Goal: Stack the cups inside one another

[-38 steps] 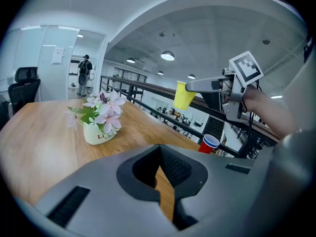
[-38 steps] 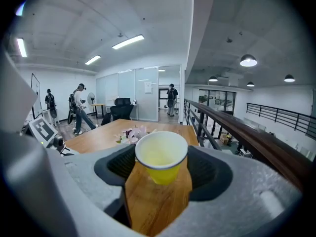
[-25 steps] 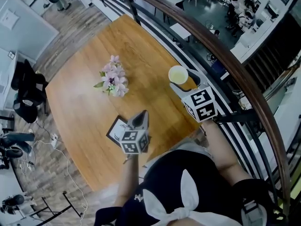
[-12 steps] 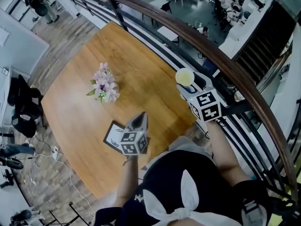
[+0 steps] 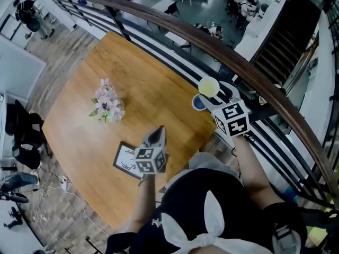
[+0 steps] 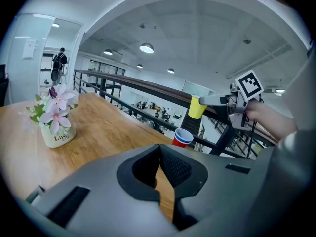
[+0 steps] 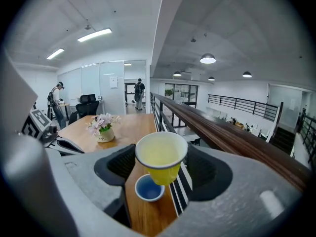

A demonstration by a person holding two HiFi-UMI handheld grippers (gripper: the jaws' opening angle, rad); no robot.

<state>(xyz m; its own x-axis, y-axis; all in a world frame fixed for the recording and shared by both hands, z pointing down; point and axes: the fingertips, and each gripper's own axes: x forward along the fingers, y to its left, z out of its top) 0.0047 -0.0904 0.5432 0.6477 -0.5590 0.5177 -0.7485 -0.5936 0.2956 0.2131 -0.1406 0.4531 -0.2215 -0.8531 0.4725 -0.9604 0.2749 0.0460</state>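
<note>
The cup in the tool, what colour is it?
The cup is yellow; the right gripper view shows it best.

Smooth wood table [image 5: 143,73], plast. yellow cup [image 5: 208,87], matt grey right hand-held gripper [image 7: 160,166]

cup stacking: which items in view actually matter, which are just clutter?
Job:
- yellow disposable cup
- red disposable cup with blue inside

Lying about:
- white pot of pink flowers
- black-edged white card
</note>
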